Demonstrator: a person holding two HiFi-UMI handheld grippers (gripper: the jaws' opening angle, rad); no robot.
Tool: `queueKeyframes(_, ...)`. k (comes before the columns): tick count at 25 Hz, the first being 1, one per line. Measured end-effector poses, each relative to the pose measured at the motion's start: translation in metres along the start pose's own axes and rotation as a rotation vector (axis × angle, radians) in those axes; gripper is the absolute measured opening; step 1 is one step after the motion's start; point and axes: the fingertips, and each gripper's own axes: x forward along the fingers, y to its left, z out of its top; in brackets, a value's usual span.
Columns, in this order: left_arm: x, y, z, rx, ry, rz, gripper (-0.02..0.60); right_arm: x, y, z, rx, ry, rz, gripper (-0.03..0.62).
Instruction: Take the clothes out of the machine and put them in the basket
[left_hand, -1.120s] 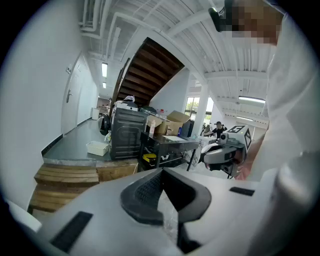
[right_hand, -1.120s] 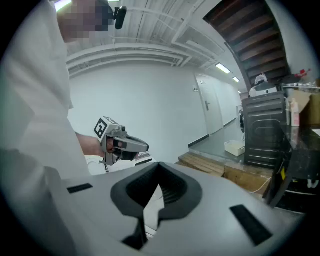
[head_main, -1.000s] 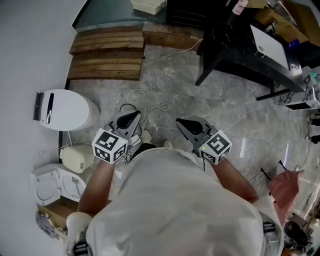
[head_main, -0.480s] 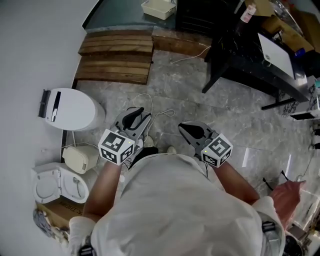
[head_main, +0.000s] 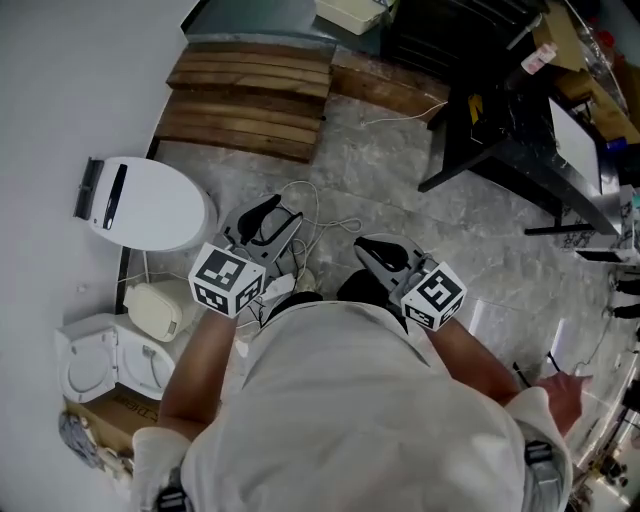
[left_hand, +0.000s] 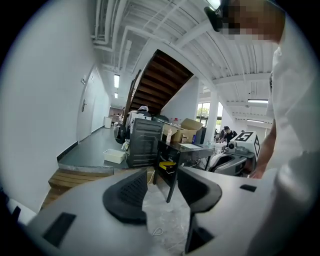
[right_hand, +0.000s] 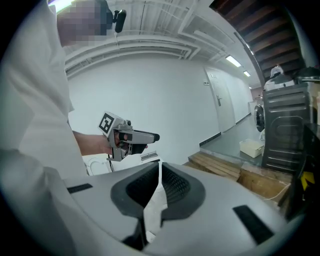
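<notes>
My left gripper (head_main: 275, 213) is held out over the marble floor with its jaws open. They have just been opening, and nothing is between them (left_hand: 165, 175). My right gripper (head_main: 372, 246) is level beside it, pads together and empty (right_hand: 160, 164). A white round-lidded machine (head_main: 150, 205) stands by the left wall with its lid down. A white tub (head_main: 350, 12) (left_hand: 114, 156) (right_hand: 250, 147) sits on the floor far ahead, beside a grey metal cabinet (left_hand: 144, 142) (right_hand: 285, 127). No clothes show in any view.
Wooden pallets (head_main: 250, 95) lie ahead against the wall. A black table (head_main: 510, 130) with boxes stands at the right. Loose cables (head_main: 310, 215) trail over the floor under the grippers. A second white appliance with its lid up (head_main: 100, 365) and a cream box (head_main: 155, 310) sit at the lower left.
The left gripper's jaws have gone from shut to open. The person has moved on across the floor with both grippers held in front; the pallets and table have shifted right in the head view.
</notes>
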Motion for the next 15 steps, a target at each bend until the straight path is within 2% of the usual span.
queueKeyframes(7, 0.004, 0.067, -0.002, -0.035, 0.003, 0.041, 0.192, 0.058, -0.020, 0.010, 0.017, 0.039, 0.032, 0.005)
queueKeyframes(11, 0.037, 0.104, 0.007, -0.038, 0.009, 0.046, 0.193, 0.087, -0.065, 0.015, 0.029, 0.046, 0.044, 0.005)
queueKeyframes(15, 0.082, 0.150, 0.031, -0.033, 0.020, 0.057, 0.193, 0.122, -0.128, 0.031, 0.032, 0.040, 0.061, 0.005)
